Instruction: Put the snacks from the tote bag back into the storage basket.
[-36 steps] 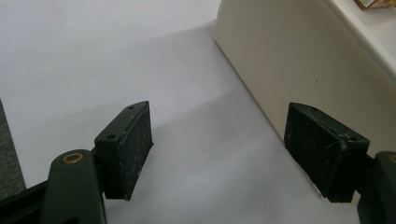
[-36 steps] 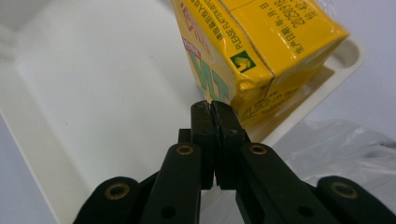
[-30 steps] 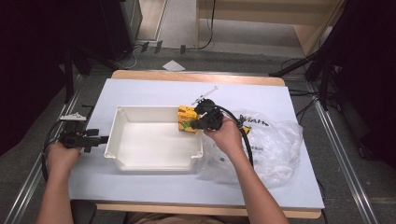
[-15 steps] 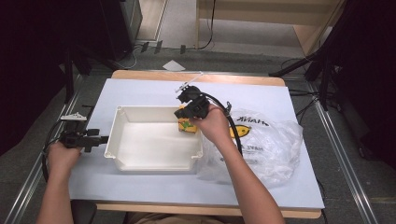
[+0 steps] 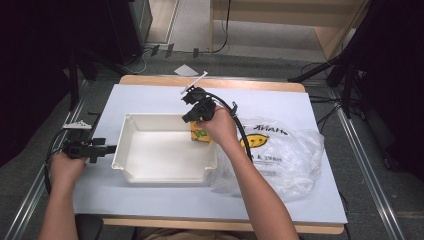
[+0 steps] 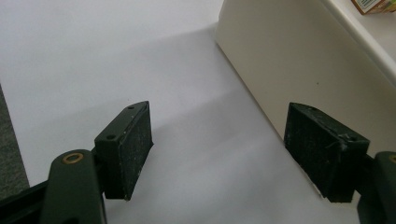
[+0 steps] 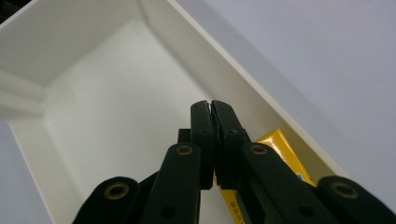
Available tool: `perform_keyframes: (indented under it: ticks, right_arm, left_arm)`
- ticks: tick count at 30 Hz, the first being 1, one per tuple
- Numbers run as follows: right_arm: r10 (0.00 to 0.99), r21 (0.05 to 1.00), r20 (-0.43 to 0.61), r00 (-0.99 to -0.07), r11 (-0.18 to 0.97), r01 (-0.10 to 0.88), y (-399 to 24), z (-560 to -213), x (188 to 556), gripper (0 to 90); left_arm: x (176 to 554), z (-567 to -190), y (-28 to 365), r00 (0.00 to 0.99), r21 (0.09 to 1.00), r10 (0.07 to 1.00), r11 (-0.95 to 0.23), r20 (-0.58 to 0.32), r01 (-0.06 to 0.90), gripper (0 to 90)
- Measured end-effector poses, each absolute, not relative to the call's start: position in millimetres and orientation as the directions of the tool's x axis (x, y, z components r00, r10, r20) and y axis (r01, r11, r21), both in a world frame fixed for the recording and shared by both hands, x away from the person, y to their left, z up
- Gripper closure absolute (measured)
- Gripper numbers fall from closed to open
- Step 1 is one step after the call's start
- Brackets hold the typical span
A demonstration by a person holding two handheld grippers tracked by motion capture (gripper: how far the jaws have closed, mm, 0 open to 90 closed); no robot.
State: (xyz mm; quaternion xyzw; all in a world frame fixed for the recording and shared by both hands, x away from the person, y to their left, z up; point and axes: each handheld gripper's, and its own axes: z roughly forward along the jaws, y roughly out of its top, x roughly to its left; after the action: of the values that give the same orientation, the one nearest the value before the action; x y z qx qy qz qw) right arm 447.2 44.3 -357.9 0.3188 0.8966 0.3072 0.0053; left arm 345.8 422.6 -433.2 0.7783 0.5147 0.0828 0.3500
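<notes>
Dark room, grey floor, wooden table [image 5: 150, 80] under a white sheet. On it a white tray [image 5: 125, 142], and off to my right a crumpled clear plastic bag [image 5: 295, 160] with printing on it.

My right gripper [image 5: 192, 102] hangs above the tray's far right corner, jaws shut pad to pad with nothing between them (right gripper view confirms it). The yellow carton [image 5: 200, 134] sits inside the tray in that corner against the wall, below and just behind my right jaw tips [image 7: 212, 112], partly under my right hand [image 5: 220, 127]. In the right gripper view the carton [image 7: 275, 144] peeks out to the right of the jaws, near them but not touching.

My left gripper [image 5: 107, 148] rests level at the tray's left outer wall; jaws spread wide, empty. One pad [image 6: 322, 149] sits right at the wall, cannot tell if touching; the other [image 6: 130, 144] stands clear over the sheet.

Handling guess: the carton looks like a small printed cardboard box, light, fairly stiff but crushable if squeezed hard, faces a bit slick. Best hold would be across the two broad flat faces near the middle, moderate squeeze. The corner wall crowds one side, so come from above.
</notes>
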Motion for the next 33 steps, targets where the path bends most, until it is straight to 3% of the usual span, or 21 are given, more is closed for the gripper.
perform_keyframes:
  ticks: [12,17,33]
  right_arm:
    - [0.558,0.560,0.200,-0.805,0.609,0.562,43,-358,442,88.3]
    - [0.538,0.605,0.204,-0.818,0.588,0.537,39,-348,433,88.2]
    - [0.493,0.660,0.248,-0.834,0.545,0.518,8,-342,406,71.0]
  left_arm:
    - [346,-433,423,0.457,0.629,0.859,-0.227,-0.230,0.744,24.8]
    - [347,-434,423,0.457,0.626,0.859,-0.228,-0.232,0.746,24.8]
    - [347,-434,421,0.459,0.620,0.858,-0.235,-0.230,0.749,24.8]
